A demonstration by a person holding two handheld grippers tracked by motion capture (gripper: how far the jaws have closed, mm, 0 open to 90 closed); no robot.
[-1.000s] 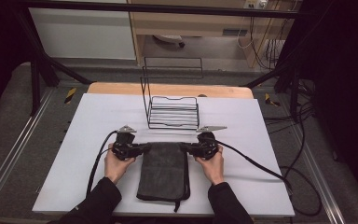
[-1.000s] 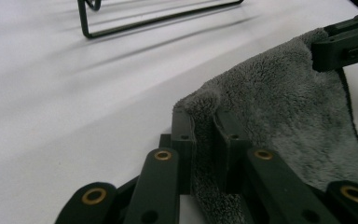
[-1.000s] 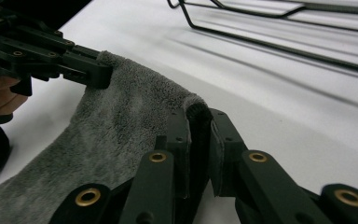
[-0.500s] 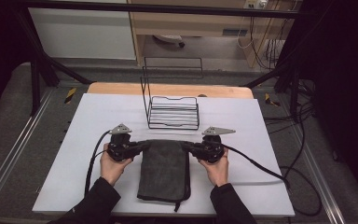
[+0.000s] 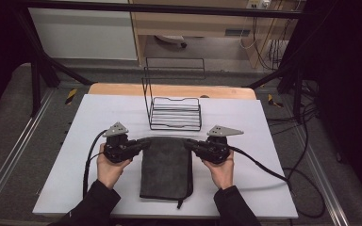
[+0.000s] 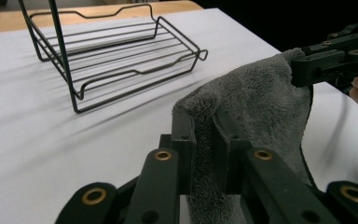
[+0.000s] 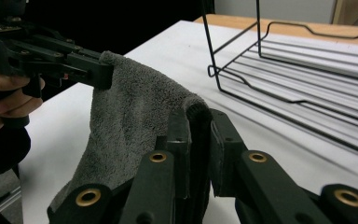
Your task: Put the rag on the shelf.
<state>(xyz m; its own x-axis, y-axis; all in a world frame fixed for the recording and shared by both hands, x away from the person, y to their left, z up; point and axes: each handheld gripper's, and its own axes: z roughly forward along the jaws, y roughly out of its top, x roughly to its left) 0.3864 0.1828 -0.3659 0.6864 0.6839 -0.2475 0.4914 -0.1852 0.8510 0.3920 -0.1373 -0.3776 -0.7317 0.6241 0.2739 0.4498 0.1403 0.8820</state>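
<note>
- Towel (image 5: 166, 165): dark grey, fluffy, folded, on the white table (image 5: 264, 141) before the wire rack (image 5: 175, 113).
- Left gripper (image 5: 143, 142) clamped on its far left corner.
- Right gripper (image 5: 189, 143) clamped on its far right corner.

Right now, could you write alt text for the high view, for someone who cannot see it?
Two hand-held black grippers, the left gripper and the right gripper, each pinch a far corner of a folded dark grey fleecy towel on a white table. Beyond the towel stands a black wire rack.
</note>
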